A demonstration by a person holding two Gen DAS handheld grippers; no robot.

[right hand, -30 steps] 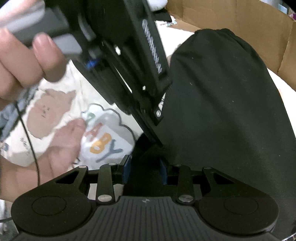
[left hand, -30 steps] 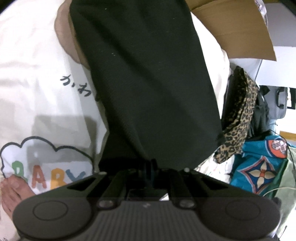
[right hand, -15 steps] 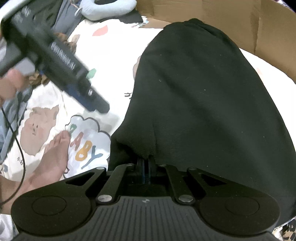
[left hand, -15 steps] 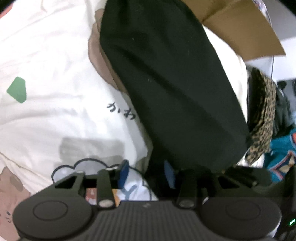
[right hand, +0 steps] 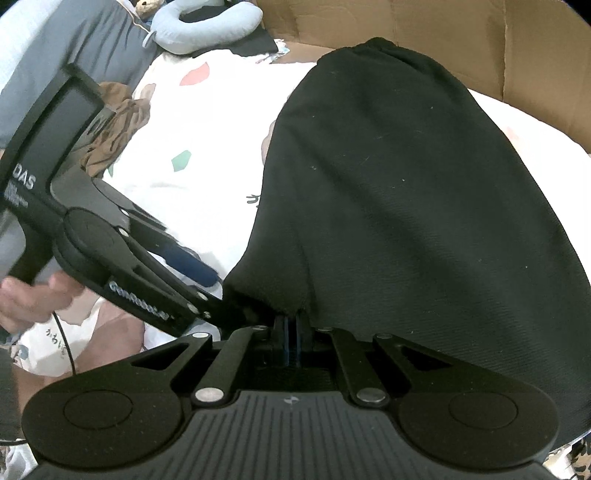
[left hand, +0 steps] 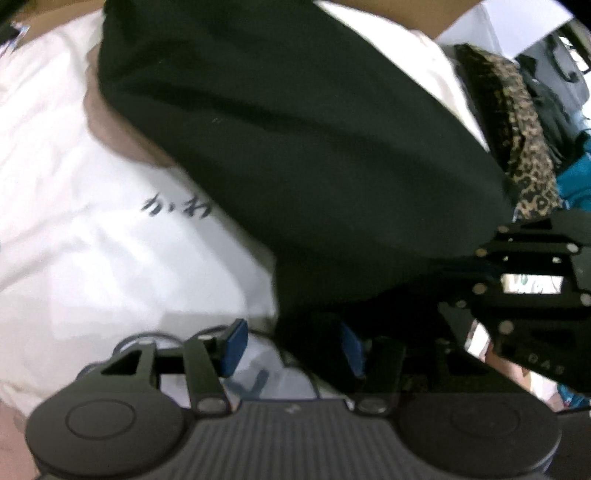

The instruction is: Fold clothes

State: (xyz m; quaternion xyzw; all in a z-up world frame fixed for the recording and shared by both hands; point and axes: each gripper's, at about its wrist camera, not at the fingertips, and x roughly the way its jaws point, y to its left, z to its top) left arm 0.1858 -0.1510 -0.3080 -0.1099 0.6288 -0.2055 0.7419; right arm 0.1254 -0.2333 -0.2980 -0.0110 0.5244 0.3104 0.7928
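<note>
Right gripper (right hand: pixel 291 332) pads pressed together on the near hem of the black garment (right hand: pixel 406 192) — a pinch right at the fabric edge, so that end can be lifted and carried over for a fold. The rest of the garment lies stretched away from the grip across the printed white bedsheet (right hand: pixel 207 147), its far end near the cardboard box wall (right hand: pixel 443 29) at the sheet's far edge.

Left gripper (left hand: pixel 291 343) is spread, blue pads (left hand: pixel 232 343) apart. Its right pad sits against or just under the garment's near-left corner, its left pad over bare sheet — looks positioned to take a second grip on the same hem, so the edge is held at two points and doesn't sag or twist when it goes over. Cloth not clamped yet; the left view is motion-blurred, so I can't tell actual contact.

The two grippers are close together at the near end. In the right view the left one angles in from the left, tips just beside the pinched hem.

Off the sheet's right edge: leopard-print fabric (left hand: pixel 524 147) and teal cloth (left hand: pixel 576 177). Blue neck pillow (right hand: pixel 207 26) at the far-left corner, brown garment (right hand: pixel 114 125) along the left edge.

Risk — one-point grip, thick cloth; hem could bunch if lifted before the left closes.
</note>
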